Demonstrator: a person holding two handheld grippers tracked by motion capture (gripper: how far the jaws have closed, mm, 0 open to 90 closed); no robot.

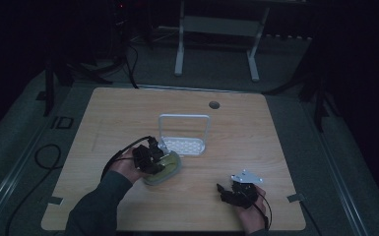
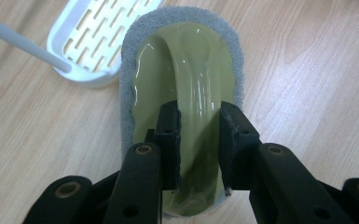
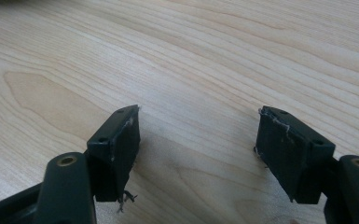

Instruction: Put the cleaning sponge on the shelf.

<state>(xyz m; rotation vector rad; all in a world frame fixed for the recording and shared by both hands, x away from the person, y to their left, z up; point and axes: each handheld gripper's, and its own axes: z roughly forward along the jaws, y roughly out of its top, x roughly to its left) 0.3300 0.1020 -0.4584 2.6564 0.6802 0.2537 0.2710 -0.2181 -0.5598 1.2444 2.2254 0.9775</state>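
An olive-green scrubber [image 2: 186, 60] with a grey sponge base and a raised glossy handle lies on the wooden table [image 1: 256, 142]. My left gripper [image 2: 199, 116] is shut on that handle, one black jaw pressed to each side. In the high view the scrubber [image 1: 170, 169] sits just in front of a white slotted rack [image 1: 184, 145], with the left gripper [image 1: 150, 157] over its near end. My right gripper [image 3: 198, 128] stands open low over bare wood, with nothing between its jaws. In the high view the right gripper [image 1: 229, 192] rests near the table's front right.
The white rack [image 2: 93, 42] has a tall loop handle [image 1: 184, 118] and stands mid-table, touching or nearly touching the scrubber's far end. A round cable hole [image 1: 214, 104] lies at the table's back. Cables trail from both grippers. A white frame stand [image 1: 216, 39] is on the floor beyond.
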